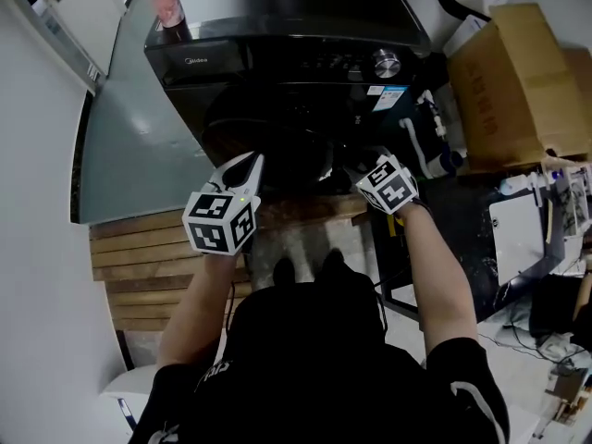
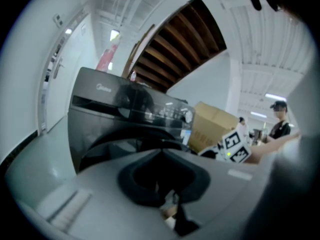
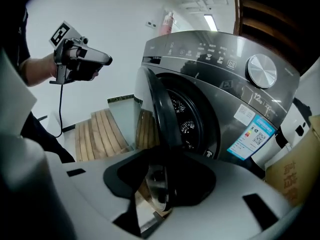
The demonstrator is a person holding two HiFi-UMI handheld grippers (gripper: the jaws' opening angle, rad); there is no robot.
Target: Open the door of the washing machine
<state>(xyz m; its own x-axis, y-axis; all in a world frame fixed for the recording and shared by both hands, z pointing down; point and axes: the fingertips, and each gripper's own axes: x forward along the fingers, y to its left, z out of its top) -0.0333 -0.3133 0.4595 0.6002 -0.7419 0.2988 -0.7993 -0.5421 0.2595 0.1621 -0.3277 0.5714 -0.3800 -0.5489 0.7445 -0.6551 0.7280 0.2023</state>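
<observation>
Right gripper view shows the washing machine [image 3: 225, 79] with its round door [image 3: 161, 104] already swung partly out from the drum opening. The door's rim runs between the jaws of the right hand-held gripper [image 3: 159, 184], which look clamped on it at a fairly wide setting. The left hand-held gripper [image 2: 161, 153] is closed on nothing and touches nothing, near the machine's front left corner. To finish well, I judge the pull should follow the door's arc around its hinge. The grip should stay square on the rim so it cannot slip off, and the pull should ease up before the door reaches its stop.
</observation>
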